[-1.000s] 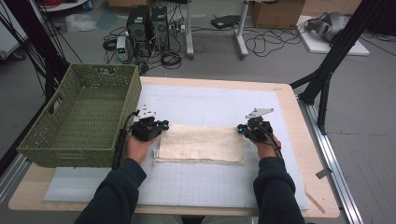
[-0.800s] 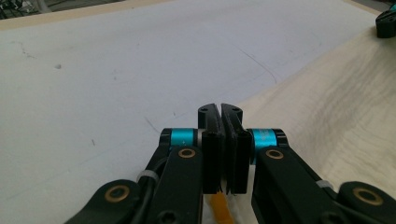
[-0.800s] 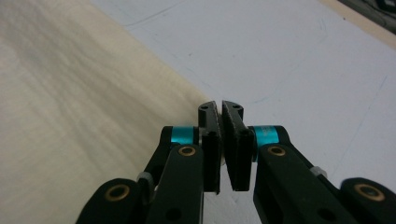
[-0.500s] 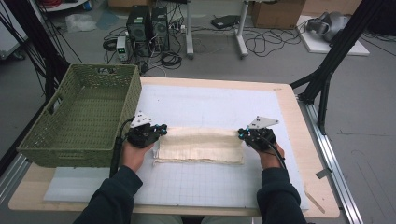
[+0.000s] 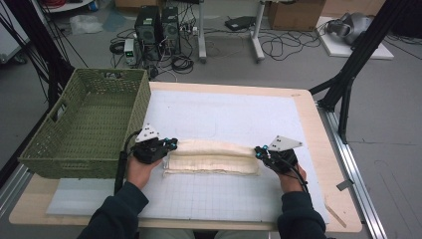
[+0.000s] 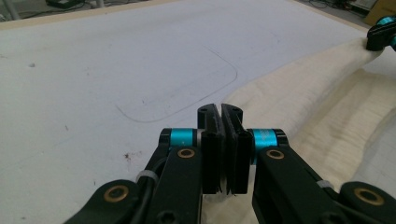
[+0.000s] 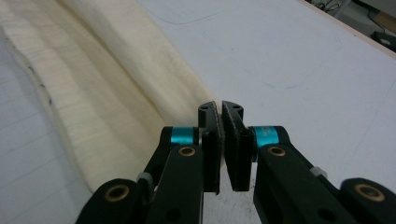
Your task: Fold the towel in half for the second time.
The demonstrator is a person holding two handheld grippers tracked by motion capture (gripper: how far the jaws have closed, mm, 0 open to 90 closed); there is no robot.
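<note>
cream cloth point(image 5: 214, 156) mid-fold, pinched at both ends

one cloth lies on the white mat point(image 5: 224, 119) of the table point(image 5: 318, 124), near the front; the left tool point(image 5: 168, 146) looks clamped on its left end, the right tool point(image 5: 261, 151) on its right end, jaws together. it looks soft, light and limp, likely to sag between grips, so the corners or end hems seem best to hold. one green basket point(image 5: 84, 129) stands left; two tools, one cloth
</note>
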